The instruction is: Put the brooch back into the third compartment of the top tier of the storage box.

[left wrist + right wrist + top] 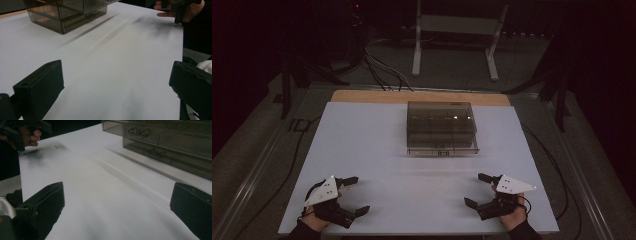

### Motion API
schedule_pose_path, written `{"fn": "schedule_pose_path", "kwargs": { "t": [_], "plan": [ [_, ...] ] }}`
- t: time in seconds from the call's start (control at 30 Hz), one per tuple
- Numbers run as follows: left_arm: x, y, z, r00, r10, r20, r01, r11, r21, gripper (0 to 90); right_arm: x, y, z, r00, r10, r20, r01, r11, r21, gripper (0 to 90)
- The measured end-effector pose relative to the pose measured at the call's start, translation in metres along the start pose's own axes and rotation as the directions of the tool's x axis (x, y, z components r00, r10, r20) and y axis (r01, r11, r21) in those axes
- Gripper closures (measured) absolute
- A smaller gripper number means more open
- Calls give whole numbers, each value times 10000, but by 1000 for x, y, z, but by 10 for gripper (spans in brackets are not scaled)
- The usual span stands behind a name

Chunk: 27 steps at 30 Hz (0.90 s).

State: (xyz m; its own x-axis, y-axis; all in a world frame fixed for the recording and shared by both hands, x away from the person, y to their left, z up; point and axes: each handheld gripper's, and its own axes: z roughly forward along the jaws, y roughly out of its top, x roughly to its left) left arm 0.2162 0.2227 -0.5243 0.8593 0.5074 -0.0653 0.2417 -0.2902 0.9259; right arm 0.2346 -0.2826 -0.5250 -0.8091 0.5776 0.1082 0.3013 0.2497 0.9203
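The room is dark, with cables trailing over the floor (pixel 377 70) beyond the table and a pale metal frame (pixel 457 30) standing at the back. The table itself is covered by a white sheet (pixel 377 145), with a strip of wooden edge (pixel 362 96) showing along its far side.

A smoky, see-through plastic drawer box (pixel 441 128) sits on the sheet toward the far side, ahead of both tongs and roughly midway between them. In the left gripper view the box (pixel 67 12) lies forward and to the left of the jaws; in the right gripper view it (pixel 170 142) lies forward and to the right, and small drawer pulls can be made out on its front. What the drawers hold cannot be told.

The left gripper (pixel 353 195) rests near the table's front edge, held in the person's left hand (pixel 319 212), its jaws spread wide with bare sheet between them. The right gripper (pixel 477 190) sits at the opposite front corner in the right hand (pixel 512 212), jaws likewise wide apart and clasping nothing. Each carries a grey three-cornered plate on top. The two tongs are well apart from each other and from the box.
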Motion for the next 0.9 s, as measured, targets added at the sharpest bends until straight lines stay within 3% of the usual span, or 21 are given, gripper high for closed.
{"fn": "schedule_pose_path", "kwargs": {
  "t": [0.37, 0.5, 0.73, 0.9],
  "plan": [
    [-2, 0, 1, 9999, 120, 103, -122, 9997, 229, 5, 2, 0, 2, 9998, -184, 8, 184, 9996, 218, 0],
    [-4, 1, 2, 9986, 85, 521, -101, 9995, 302, 5, 4, 1, 3, 9998, -185, -67, 186, 9997, 174, 0],
    [-9, 7, 2, 9965, 271, 790, -295, 9992, 283, 6, 7, 4, 4, 9993, -349, -137, 350, 9994, 71, 0],
    [-14, 14, 3, 9913, 463, 1232, -515, 9979, 395, 6, 8, 4, 4, 9994, -331, -105, 332, 9994, 37, 0]
  ]
}}
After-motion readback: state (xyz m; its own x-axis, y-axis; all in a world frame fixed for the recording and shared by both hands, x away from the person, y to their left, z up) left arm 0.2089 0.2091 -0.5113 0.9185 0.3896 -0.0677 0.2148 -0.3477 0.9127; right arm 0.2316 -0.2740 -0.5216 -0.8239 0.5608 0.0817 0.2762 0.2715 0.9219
